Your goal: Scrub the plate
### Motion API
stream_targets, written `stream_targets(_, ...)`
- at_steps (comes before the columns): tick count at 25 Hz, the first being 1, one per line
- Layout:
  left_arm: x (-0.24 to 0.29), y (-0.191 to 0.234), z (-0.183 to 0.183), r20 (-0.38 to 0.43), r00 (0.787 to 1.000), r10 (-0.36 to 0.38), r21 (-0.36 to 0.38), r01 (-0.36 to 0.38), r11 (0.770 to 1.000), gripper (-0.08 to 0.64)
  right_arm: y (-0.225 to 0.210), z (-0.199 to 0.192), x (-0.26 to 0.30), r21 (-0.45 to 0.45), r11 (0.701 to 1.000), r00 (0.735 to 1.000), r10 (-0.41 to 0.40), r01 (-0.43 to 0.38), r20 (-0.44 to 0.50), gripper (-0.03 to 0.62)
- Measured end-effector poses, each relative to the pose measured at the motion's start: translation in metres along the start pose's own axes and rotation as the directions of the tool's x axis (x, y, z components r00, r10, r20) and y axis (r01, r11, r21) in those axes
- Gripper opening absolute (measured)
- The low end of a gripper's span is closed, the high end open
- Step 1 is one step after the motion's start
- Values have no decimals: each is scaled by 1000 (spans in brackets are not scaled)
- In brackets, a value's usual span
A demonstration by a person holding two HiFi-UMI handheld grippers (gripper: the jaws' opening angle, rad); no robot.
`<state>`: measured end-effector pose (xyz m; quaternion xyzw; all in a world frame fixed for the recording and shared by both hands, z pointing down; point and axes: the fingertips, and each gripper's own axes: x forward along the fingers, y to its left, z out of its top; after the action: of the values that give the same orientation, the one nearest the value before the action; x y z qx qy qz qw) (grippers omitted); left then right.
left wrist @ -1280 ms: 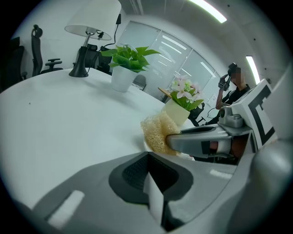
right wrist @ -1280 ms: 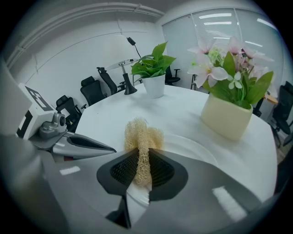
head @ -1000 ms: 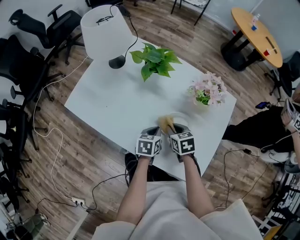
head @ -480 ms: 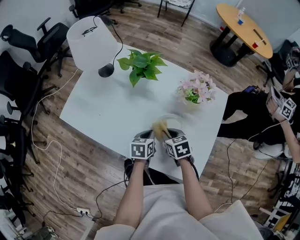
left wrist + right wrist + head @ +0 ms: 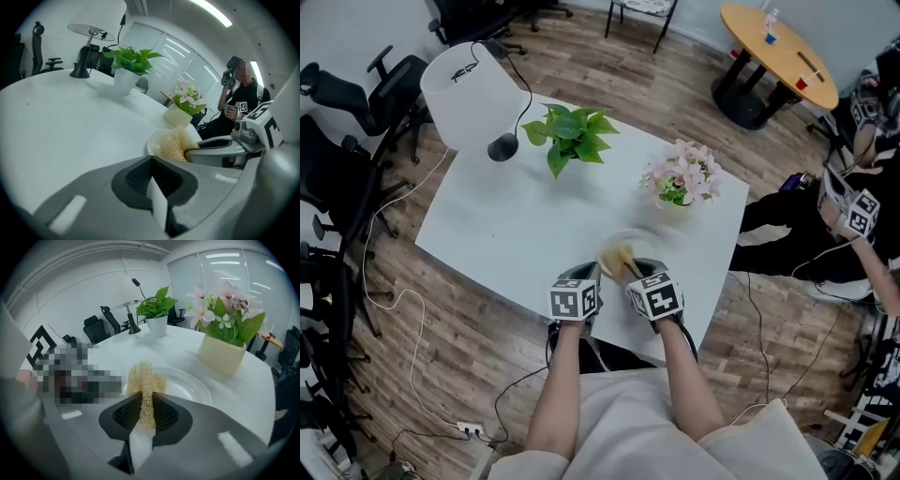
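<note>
A white plate (image 5: 630,242) lies near the front edge of the white table (image 5: 516,225). My right gripper (image 5: 630,269) is shut on a tan loofah sponge (image 5: 617,257), which it holds over the plate's near-left rim. In the right gripper view the sponge (image 5: 145,380) sticks up from the jaws in front of the plate (image 5: 190,386). My left gripper (image 5: 591,275) is just left of the plate, shut with nothing between its jaws. From the left gripper view, the plate (image 5: 153,140), the sponge (image 5: 174,143) and the right gripper (image 5: 220,151) lie just ahead.
A pot of pink flowers (image 5: 680,175) stands just behind the plate. A green plant (image 5: 572,131) and a white lamp (image 5: 473,94) are at the back left. Office chairs (image 5: 337,141) line the left side; a person (image 5: 862,216) sits at the right.
The head view has drifted, so the table sits further left and lower. The sponge has shifted a little over the plate's near rim. Both grippers stay by the plate.
</note>
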<state>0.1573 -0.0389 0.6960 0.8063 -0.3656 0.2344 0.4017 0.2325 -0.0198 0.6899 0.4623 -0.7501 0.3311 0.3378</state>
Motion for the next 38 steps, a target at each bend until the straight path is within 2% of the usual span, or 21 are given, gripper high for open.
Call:
stream_targets(8,-1,3,1,9,1000,-8,-19,8,1000,0,-19,-5,-6,10,1000,1000,-26,26,3,84)
stream_targets(16,-1,3,-3,-6,1000,-4,-21,4,1000,0,-37,-10,-14,-44,998,998,-54,55,32,84)
stream_targets(27,5,5,2,-14,1000,-20,-10,19,1000,0,-70,-2,-19,18,994,991,-108,106,79,84)
stream_targets(32,2,5,-6,-37,999,-19,-25,18,1000,0,-80,-10,-25,113,986,987,-130,120,94,84)
stream_targets(38,4,4,-4,-37,999,-32,-24,31,999,0,-85,-3,-21,114,984,984,-149,138,96,84)
